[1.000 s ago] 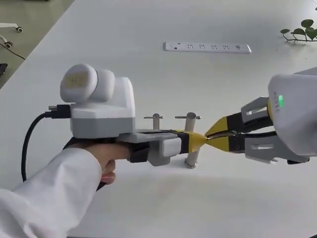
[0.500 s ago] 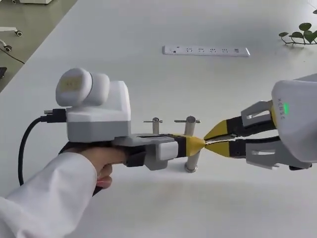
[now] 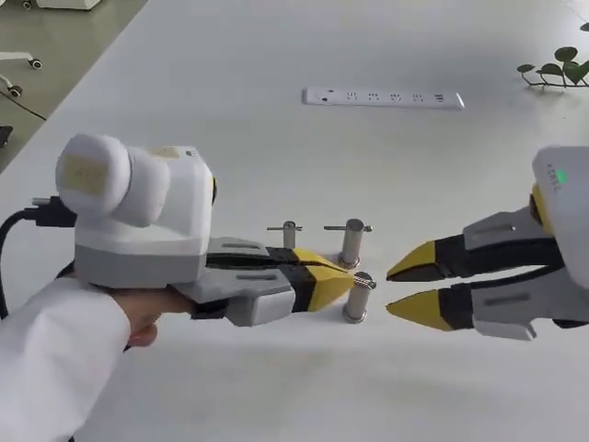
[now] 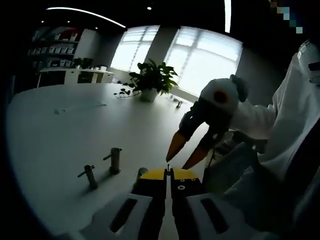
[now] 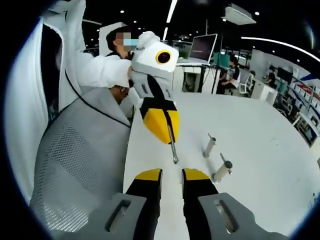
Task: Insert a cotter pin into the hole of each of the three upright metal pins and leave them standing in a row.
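A white tabletop (image 3: 276, 138), with the left claw (image 3: 345, 281) and right claw (image 3: 390, 291) facing each other above it.
The left claw, just left of the front metal pin (image 3: 356, 304), is pressed closed on a thin cotter pin (image 5: 172, 145). I cannot tell whether it is in that pin's hole. The right claw, to that pin's right and apart from it, gapes wide with nothing in it. Two back metal pins (image 3: 289, 238) (image 3: 353, 245) stand upright behind the front one, with fitted cotter pins (image 3: 276, 226) (image 3: 335, 226) through their tops.

The 3 metal pins (image 3: 353, 241) and cotter pin (image 5: 173, 147) are silver, left gripper (image 3: 352, 274) and right gripper (image 3: 387, 291) yellow-tipped grey, table (image 3: 276, 157) and power strip (image 3: 384, 97) white.
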The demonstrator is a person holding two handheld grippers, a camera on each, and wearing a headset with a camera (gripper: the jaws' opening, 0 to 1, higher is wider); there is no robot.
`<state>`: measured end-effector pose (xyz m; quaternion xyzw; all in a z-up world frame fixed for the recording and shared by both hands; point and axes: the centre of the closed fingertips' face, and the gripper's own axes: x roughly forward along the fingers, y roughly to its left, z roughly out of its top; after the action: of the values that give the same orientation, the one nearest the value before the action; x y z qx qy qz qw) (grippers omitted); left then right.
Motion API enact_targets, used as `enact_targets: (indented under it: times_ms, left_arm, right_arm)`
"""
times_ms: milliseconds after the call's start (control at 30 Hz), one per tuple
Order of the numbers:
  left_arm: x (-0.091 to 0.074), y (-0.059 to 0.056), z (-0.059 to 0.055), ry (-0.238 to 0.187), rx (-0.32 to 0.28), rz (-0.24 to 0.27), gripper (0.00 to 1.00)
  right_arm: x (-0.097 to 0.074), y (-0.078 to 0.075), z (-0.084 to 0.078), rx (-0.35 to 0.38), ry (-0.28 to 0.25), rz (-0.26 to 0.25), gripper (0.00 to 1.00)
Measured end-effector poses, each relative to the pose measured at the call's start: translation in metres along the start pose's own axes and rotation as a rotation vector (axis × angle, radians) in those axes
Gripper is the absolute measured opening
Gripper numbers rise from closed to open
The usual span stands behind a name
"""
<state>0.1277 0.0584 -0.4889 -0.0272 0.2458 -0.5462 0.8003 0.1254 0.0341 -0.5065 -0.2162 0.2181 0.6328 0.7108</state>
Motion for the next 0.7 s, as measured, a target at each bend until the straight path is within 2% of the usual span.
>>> enact_targets:
  times_ms: [67,233,400,500,600,700]
  left_arm:
    - [-0.001,0.001,-0.006,0.042,0.071,-0.001,0.00]
    - [-0.001,-0.008,-0.005,0.025,0.099,-0.043,0.00]
    - [0.000,-0.016,-0.003,0.019,0.119,-0.079,0.00]
    - [0.002,-0.020,-0.004,0.020,0.134,-0.093,0.00]
    - [0.004,-0.024,-0.003,0.016,0.139,-0.111,0.00]
    - [0.004,-0.026,-0.005,0.025,0.164,-0.120,0.00]
  right_arm:
    - [0.002,0.003,0.001,0.031,-0.017,0.020,0.11]
    - [0.010,0.009,0.001,0.070,-0.034,0.043,0.08]
    - [0.015,0.021,0.003,0.099,-0.049,0.085,0.07]
    - [0.017,0.026,0.003,0.088,-0.038,0.096,0.06]
    - [0.017,0.029,0.003,0.085,-0.034,0.109,0.00]
    - [0.015,0.031,0.001,0.087,-0.028,0.122,0.00]
